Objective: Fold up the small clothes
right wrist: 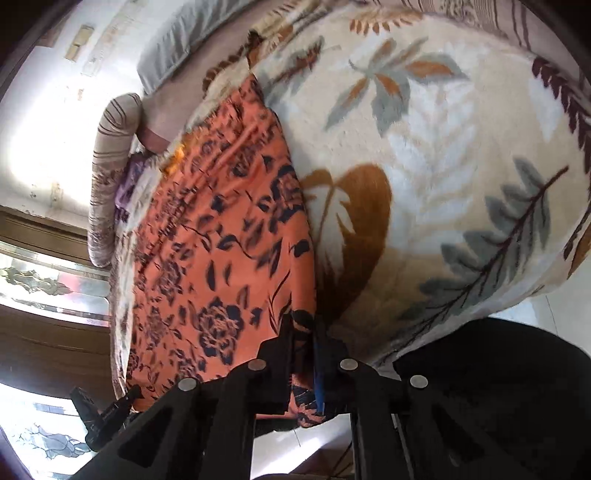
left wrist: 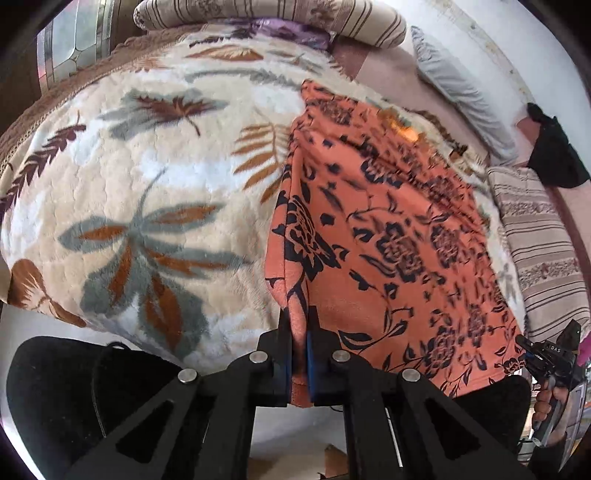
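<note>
- While the orange flowered cloth [left wrist: 388, 229] lies spread on the leafy blanket [left wrist: 140, 177] of the bed, each tool pinches one of its near corners, which looks like the start of a fold away from the person.
- The left tool [left wrist: 299, 332] is clenched on the cloth's near left corner; a ridge of orange fabric stands up between its two blue-lined fingers [left wrist: 312, 354].
- The right tool [right wrist: 304, 332] is likewise clamped on the near right corner, the printed hem bunched between its fingers and hanging a little below them.
- Holding both corners of the same edge keeps that edge taut and level, so I judge the cloth can be lifted and carried over evenly, without twisting.
- The cloth's far end reaches toward the striped pillows [left wrist: 280, 14] at the head of the bed; it is blurred there, so its outline is hard to read.
- From the left view the right tool shows at the cloth's far corner, well apart, which keeps the fabric stretched flat between the two grips.
</note>
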`<act>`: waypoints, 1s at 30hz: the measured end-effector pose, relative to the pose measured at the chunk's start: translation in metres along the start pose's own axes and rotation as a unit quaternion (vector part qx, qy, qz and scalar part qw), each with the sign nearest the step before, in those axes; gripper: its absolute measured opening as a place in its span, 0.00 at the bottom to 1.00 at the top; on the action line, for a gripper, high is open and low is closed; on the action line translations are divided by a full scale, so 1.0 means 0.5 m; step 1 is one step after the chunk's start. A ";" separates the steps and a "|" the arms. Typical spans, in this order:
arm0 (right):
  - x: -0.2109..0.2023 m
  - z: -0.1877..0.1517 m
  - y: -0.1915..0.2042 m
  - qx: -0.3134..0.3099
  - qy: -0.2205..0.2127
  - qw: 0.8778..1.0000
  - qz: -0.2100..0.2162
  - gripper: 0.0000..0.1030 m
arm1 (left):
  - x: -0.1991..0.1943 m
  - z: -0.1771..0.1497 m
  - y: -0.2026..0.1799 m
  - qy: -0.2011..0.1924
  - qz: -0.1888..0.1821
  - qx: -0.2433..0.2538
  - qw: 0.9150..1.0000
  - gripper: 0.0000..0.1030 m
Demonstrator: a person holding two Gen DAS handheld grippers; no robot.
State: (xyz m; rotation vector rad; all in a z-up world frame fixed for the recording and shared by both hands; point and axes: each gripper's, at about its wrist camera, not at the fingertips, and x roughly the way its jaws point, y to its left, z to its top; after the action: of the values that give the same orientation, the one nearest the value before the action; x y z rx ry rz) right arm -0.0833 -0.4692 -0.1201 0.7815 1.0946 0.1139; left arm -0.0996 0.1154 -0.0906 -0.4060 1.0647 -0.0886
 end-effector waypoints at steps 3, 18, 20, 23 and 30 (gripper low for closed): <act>-0.050 0.020 0.003 0.012 -0.032 0.999 0.035 0.10 | -0.004 0.010 -0.009 -0.003 -0.005 0.010 1.000 0.06; 0.084 0.013 -0.034 -0.007 0.050 0.997 -0.052 0.76 | 0.111 -0.016 0.012 0.039 0.026 -0.014 0.999 0.64; 0.089 0.004 -0.028 -0.015 0.057 0.996 -0.066 0.53 | 0.108 -0.019 0.010 0.039 0.028 -0.006 0.999 0.65; 0.080 -0.004 -0.033 -0.007 0.064 0.997 -0.050 0.06 | 0.104 -0.021 0.002 0.041 0.029 0.012 0.999 0.14; 0.078 -0.003 -0.030 0.007 0.050 0.999 -0.002 0.12 | 0.111 -0.024 0.018 0.053 0.017 -0.003 0.998 0.11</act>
State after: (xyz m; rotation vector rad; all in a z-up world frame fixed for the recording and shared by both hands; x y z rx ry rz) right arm -0.0700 -0.4620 -0.1590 0.7927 1.1930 0.1443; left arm -0.0841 0.1059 -0.1451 -0.3917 1.1753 -0.0768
